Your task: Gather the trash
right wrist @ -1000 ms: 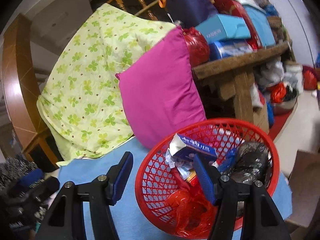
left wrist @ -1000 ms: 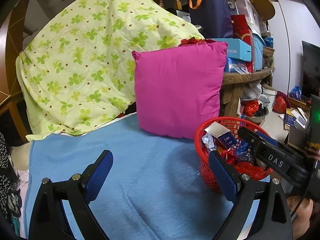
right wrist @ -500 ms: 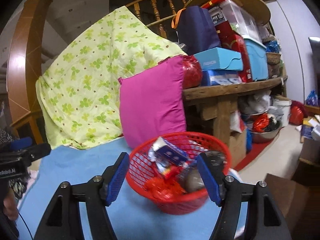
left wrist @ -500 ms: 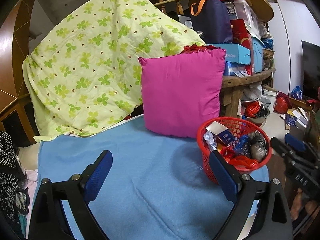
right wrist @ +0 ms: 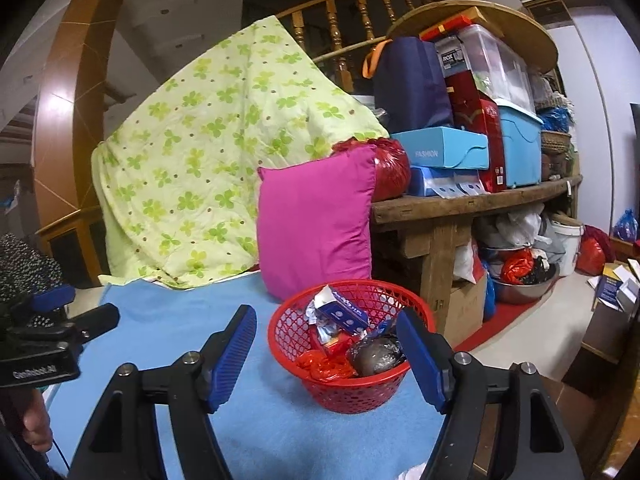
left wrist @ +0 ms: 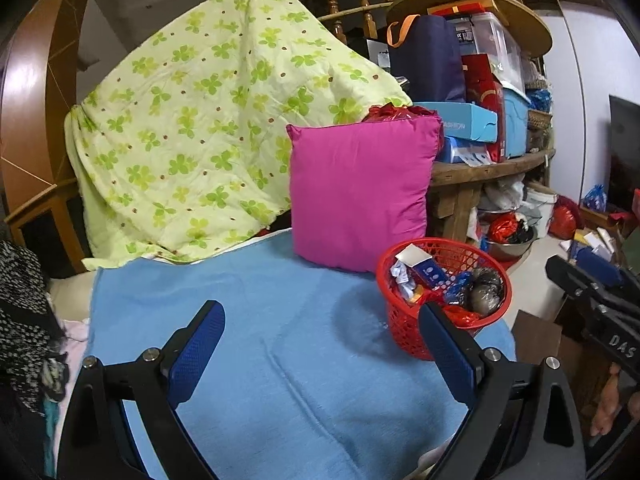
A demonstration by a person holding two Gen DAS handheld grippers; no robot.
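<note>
ahead of the right claw (right wrist: 326, 356), jaws widening and empty, the red basket (right wrist: 362, 394) held the trash; left claw (left wrist: 320, 352) stood wide, empty.

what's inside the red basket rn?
The red basket holds a blue-and-white box, crumpled wrappers, a red plastic bag and a grey foil-wrapped lump. Anything beneath that pile is covered.
</note>
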